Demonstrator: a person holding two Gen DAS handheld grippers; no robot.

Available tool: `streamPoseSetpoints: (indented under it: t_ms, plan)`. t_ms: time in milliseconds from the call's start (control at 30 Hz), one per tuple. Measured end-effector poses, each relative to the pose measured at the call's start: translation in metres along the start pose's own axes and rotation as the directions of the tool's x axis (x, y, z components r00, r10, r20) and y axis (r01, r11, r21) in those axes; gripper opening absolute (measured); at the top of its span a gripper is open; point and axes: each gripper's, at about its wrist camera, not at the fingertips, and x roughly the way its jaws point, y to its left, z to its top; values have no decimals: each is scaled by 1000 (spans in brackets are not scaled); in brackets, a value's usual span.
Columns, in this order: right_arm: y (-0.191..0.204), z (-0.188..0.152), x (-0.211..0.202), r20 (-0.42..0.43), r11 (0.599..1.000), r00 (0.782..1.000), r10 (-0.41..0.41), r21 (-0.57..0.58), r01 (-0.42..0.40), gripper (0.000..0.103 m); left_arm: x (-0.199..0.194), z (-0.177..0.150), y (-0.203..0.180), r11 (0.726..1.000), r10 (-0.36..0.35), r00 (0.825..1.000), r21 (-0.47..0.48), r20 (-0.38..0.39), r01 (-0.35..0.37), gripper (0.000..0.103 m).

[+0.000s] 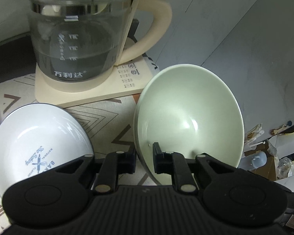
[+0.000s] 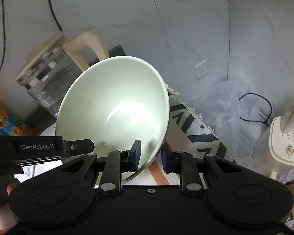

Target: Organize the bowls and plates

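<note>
A pale green bowl is tilted up above the patterned tablecloth. My left gripper is shut on its left rim, one finger inside and one outside. In the right wrist view the same green bowl shows, and my right gripper straddles its right rim with the fingers slightly apart from it. A white bowl with blue print sits on the cloth at the left. The left gripper's body appears at the left of the right wrist view.
A glass kettle with a cream handle stands on its cream base just behind the bowls. The table edge drops off to the right. A cream appliance and cardboard boxes sit below on the floor.
</note>
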Motion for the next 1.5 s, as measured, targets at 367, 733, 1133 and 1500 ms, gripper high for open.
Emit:
streamPoseSetpoints:
  t_ms: [367, 733, 1133, 1500]
  plan:
    - [17, -7, -39, 31, 999, 999, 36, -29, -35, 22, -45, -14, -4, 1000, 1, 999, -13, 52, 0, 15]
    - [36, -20, -71, 72, 994, 994, 85, -69, -80, 22, -91, -35, -4, 1000, 9, 993, -19, 120, -7, 15]
    - [43, -38, -96, 85, 988, 990, 116, -110, -107, 23, -125, -60, -1, 999, 14, 986, -33, 169, -9, 15]
    - [55, -59, -110, 42, 974, 987, 157, -174, -148, 24, -145, -92, 10, 997, 24, 983, -72, 181, -11, 15]
